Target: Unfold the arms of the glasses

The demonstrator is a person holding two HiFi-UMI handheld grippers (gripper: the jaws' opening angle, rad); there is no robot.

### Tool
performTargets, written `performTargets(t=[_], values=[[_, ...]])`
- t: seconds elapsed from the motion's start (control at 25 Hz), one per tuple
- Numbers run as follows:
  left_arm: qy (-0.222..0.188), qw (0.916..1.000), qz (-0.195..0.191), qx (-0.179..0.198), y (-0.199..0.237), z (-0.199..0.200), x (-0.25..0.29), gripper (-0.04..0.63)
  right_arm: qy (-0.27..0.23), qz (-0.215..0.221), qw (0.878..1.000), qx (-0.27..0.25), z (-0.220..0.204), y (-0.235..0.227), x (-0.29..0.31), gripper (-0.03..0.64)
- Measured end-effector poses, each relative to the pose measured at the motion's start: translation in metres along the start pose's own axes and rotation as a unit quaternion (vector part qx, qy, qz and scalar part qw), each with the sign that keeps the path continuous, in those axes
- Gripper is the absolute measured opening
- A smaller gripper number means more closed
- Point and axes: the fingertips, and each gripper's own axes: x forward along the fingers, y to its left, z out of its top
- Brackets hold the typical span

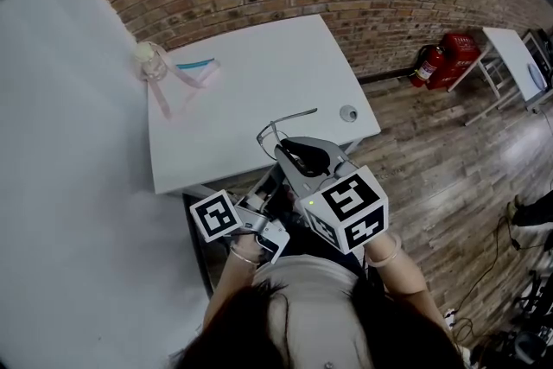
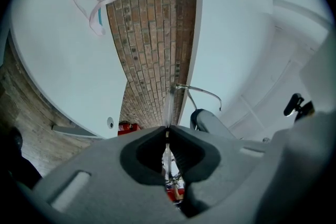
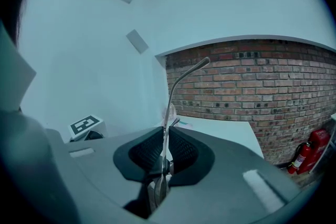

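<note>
Thin wire-framed glasses [image 1: 270, 134] hang in the air over the front edge of the white table [image 1: 259, 82], held from both sides. One arm [image 1: 299, 113] stands out to the right. My right gripper [image 1: 292, 151] is shut on an arm of the glasses; in the right gripper view the arm [image 3: 181, 78] rises out of the closed pads [image 3: 166, 136] and curves right. My left gripper [image 1: 270, 190] sits lower and left, partly under the right one. It [image 2: 168, 131] is shut on a thin clear edge of the glasses [image 2: 169, 105], with a wire arm [image 2: 203, 92] beyond.
At the table's far left lies a pink and clear item [image 1: 164, 72] with a teal piece [image 1: 197, 63]. A small round thing [image 1: 348, 112] sits near the right edge. Red fire extinguishers [image 1: 429, 65] stand by the brick wall, and another table [image 1: 517, 56] is at far right.
</note>
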Motion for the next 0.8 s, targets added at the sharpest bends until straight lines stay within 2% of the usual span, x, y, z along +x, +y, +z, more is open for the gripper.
performTargets(t=[0.8], values=[[-0.015,0.9996,-0.013,-0.021,-0.009,0.019,0.001,0.023,-0.094,-0.008,0.995,-0.02,0.036,-0.001,-0.022,0.04]])
